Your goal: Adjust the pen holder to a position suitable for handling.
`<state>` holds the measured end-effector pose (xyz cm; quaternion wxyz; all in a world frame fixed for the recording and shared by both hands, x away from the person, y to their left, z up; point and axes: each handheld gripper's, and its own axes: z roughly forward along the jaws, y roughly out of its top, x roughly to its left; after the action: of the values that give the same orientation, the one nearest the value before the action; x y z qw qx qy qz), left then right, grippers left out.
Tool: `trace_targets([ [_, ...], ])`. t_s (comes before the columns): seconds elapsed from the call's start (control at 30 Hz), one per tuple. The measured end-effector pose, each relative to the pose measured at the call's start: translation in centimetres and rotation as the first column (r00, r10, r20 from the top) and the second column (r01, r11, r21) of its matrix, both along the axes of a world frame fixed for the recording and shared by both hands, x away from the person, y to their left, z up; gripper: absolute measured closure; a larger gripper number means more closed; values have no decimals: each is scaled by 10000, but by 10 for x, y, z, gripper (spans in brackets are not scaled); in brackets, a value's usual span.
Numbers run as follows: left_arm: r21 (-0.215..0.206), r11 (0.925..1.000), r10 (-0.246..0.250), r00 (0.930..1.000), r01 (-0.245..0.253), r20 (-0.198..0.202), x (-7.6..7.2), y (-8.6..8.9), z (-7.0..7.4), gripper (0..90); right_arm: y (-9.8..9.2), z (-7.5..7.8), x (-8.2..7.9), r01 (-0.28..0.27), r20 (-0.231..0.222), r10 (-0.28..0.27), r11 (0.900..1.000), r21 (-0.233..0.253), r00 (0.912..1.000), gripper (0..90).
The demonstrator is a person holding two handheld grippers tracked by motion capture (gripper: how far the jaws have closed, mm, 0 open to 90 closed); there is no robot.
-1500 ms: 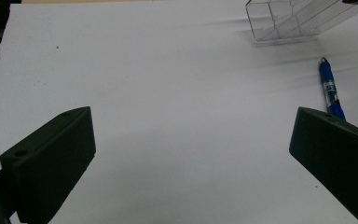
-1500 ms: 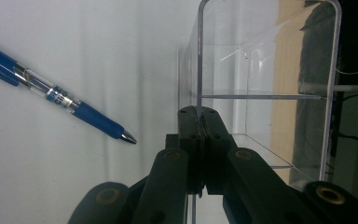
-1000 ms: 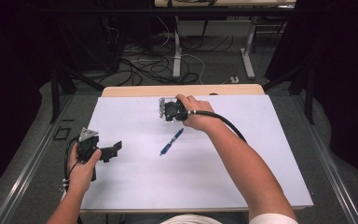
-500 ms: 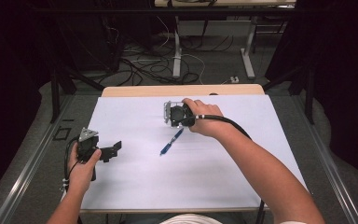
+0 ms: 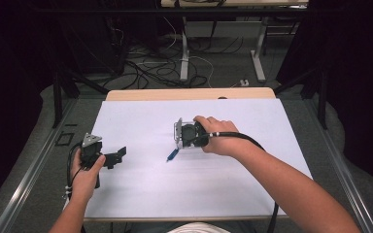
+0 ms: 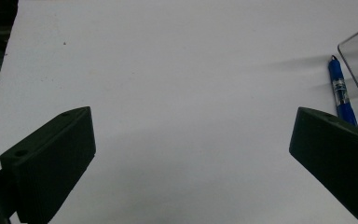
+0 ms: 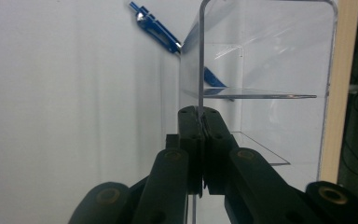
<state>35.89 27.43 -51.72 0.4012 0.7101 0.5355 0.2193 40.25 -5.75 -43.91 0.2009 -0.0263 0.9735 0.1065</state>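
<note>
The right gripper (image 5: 180,135), jaws clamped on the clear acrylic box's (image 7: 261,84) wall, has dragged it to the blue pen (image 5: 173,155); the left gripper (image 5: 119,154) idles, jaws apart.

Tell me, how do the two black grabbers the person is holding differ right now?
The right gripper has its jaws shut on the edge of a clear plastic box, next to the blue pen; the left gripper has its jaws wide apart, holding nothing. The right one works near the middle of the white table; the left one sits near the table's left edge. Both are black and hand-held.
</note>
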Motion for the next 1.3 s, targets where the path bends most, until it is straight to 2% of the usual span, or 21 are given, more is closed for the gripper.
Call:
trace_targets([
  [0.23,13,10000,-28,10000,28,6,0,-1,0,1,-5,-5,-12,76,-561,-82,9999,-112,9984,888],
  [0.47,39,10000,-52,10000,52,24,-1,-2,0,1,-12,-7,-17,150,-1023,-187,9992,-361,9946,888],
  [0.7,47,10000,-62,10000,62,20,-1,-2,0,1,-16,-8,-20,-95,-1307,29,9987,-501,9914,888],
  [0.83,44,10000,-56,10000,56,22,-1,-2,0,1,-17,-9,-22,64,-1374,-153,9979,-650,9904,887],
  [1.03,91,9999,-81,10000,81,-8,-1,-2,0,1,-21,-11,-16,193,-1475,-259,9988,-457,9887,880],
  [1.23,105,9999,-79,10000,79,3,-1,-2,0,1,-24,-11,-10,372,-1357,-411,9988,-310,9899,859],
  [1.3,105,9999,-80,10000,80,6,-1,-3,0,1,-24,-12,-7,320,-1190,-344,9992,-218,9923,848],
])
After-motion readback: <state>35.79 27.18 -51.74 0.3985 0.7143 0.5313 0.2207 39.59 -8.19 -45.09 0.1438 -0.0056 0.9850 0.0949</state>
